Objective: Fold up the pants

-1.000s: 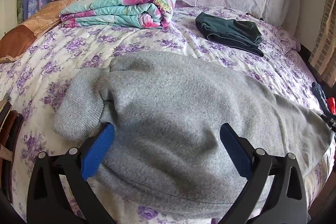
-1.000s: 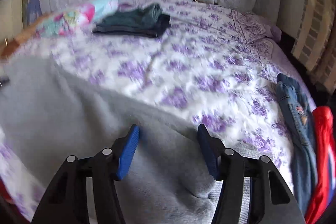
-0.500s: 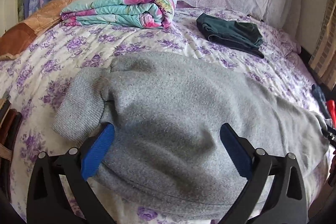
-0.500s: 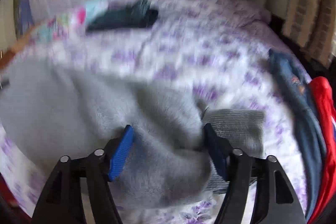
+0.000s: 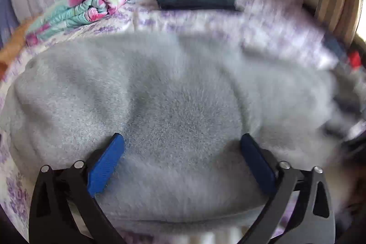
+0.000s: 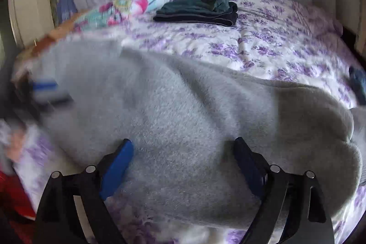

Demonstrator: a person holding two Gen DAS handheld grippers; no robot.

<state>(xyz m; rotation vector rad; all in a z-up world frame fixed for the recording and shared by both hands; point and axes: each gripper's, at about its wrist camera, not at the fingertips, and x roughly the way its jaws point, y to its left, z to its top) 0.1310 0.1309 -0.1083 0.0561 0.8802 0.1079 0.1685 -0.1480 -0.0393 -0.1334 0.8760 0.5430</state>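
Observation:
The grey fleece pants [image 5: 183,93] lie spread across the purple-flowered bed cover [image 6: 263,42]. In the left wrist view my left gripper [image 5: 181,148] is open, its blue pads wide apart over the near edge of the cloth. In the right wrist view the pants [image 6: 183,111] fill the middle and my right gripper [image 6: 183,152] is open with grey cloth lying between its jaws. The left gripper shows there as a blur [image 6: 43,88] at the far left edge of the pants.
A folded dark green garment [image 6: 199,8] and a rolled floral quilt [image 5: 91,8] lie at the back of the bed. Blue jeans [image 6: 358,81] sit at the right edge. A red cloth [image 6: 13,193] is at the lower left. A pale curtain hangs behind.
Both views have swung: the left gripper turned right, the right gripper moved left along the pants, away from the cuff and jeans. Both stay open.

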